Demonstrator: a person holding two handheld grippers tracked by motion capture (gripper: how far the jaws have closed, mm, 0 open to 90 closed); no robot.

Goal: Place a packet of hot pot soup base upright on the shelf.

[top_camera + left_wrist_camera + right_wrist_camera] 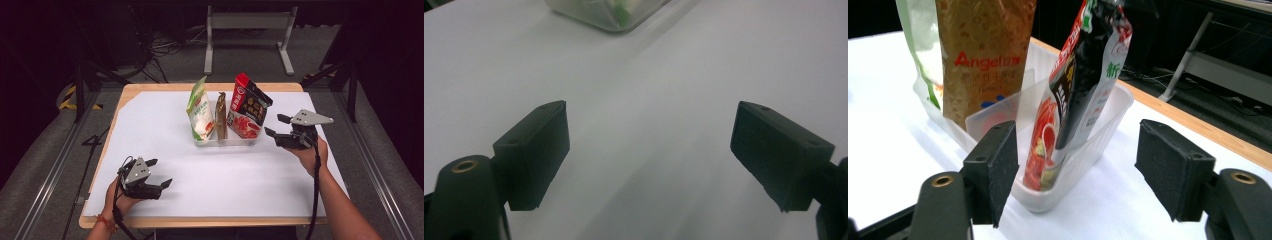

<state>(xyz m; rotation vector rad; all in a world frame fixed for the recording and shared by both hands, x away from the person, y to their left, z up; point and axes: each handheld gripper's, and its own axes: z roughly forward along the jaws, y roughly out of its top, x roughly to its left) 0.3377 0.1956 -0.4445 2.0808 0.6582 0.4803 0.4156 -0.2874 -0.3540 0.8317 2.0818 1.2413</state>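
A clear plastic tray (pixel 227 142) stands at the far middle of the table with three packets upright in it: a green and white pouch (pixel 200 112), a thin brown packet (pixel 220 116) and a red and black pouch (pixel 247 110). My right gripper (pixel 274 125) hovers just right of the tray, open, pointing at it. In the right gripper view its jaws (pixel 1078 150) frame the red pouch (pixel 1078 85) and the tray's end wall (pixel 1108 125), with nothing touching the pads. My left gripper (pixel 162 172) rests open near the front left, over bare white surface (pixel 649 145).
A white sheet (pixel 215 175) covers the wooden table, whose edge (pixel 200 222) shows at the front. Behind the table stands a grey metal frame (pixel 247 22) on the floor with cables beside it. The tray's corner (pixel 609 12) shows far ahead in the left gripper view.
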